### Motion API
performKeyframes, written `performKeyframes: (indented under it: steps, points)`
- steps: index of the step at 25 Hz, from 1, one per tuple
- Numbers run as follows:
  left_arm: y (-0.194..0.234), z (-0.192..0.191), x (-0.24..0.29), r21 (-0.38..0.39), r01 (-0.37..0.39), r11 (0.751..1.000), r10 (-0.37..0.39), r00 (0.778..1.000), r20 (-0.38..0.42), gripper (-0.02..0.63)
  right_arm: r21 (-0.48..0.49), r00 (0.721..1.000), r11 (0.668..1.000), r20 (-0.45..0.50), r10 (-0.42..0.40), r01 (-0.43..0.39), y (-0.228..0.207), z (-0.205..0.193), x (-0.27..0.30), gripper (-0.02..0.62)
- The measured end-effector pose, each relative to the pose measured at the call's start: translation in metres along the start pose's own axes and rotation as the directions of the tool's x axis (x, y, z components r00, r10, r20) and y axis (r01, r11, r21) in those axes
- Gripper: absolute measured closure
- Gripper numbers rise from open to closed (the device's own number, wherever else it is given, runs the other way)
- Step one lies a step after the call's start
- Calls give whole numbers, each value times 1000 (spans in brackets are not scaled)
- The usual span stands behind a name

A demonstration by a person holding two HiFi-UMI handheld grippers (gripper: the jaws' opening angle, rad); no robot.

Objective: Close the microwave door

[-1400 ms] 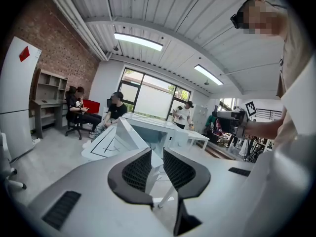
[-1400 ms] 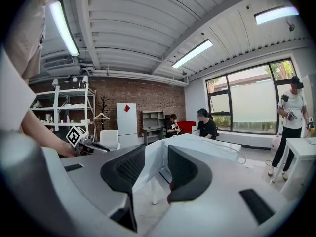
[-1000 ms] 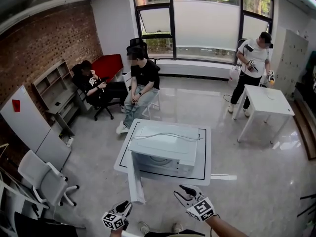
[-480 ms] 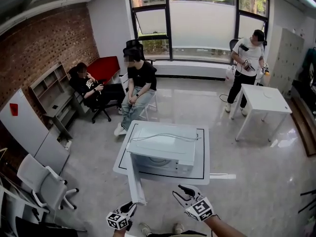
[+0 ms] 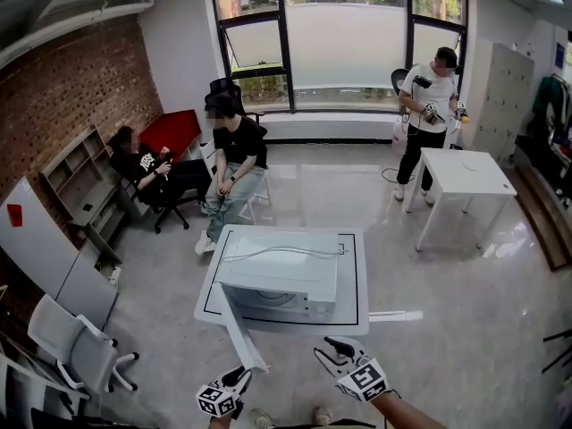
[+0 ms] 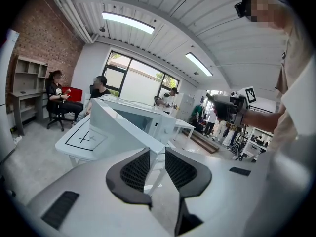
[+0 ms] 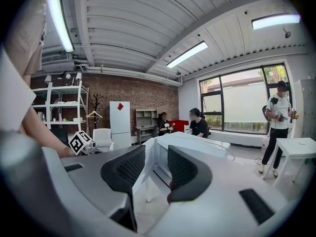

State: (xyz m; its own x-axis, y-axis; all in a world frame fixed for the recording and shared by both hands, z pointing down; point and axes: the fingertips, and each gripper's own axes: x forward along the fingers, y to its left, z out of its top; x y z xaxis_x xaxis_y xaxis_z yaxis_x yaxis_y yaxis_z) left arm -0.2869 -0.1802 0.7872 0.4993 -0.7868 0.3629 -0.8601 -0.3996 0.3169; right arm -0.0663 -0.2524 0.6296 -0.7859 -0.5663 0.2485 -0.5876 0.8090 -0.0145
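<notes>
- Microwave: white, set on a low white table with a black line border, at the middle of the room.
- Microwave door: stands open, swung out from the left front corner toward the person holding the grippers. Its free end is seen just beside the left gripper.
- Cable: thin and pale, laid across the microwave's top.
- Left gripper: held low, in front of the door's free end. The jaws are set apart by a narrow gap with nothing held between them. The door edge is seen beyond the gap, and contact with it cannot be made out.
- Right gripper: held right of the door, apart from the microwave. The jaws are parted and nothing is grasped.
- Seated persons: two are placed beyond the table, near a brick wall.
- Standing person: placed by the window, behind a second white table.
- Office chair: white, at the left edge.
</notes>
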Motion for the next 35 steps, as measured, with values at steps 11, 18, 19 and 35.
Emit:
performKeyframes:
  steps: [11,18,19,35]
  points:
    - [-23,17,56,53,77,996,-74,995,-60,520,29,997,997,12,-74,74,-39,-4,-27,448]
    - [-38,35,97,81,132,988,-124,988,-87,520,52,990,990,30,-135,133,-64,0,-44,448]
    - [-40,38,104,85,138,987,-130,987,-92,521,60,989,988,35,-141,139,-67,1,-47,448]
    - [-41,59,187,108,202,973,-185,971,-151,522,111,965,961,38,-259,254,-102,-7,-85,448]
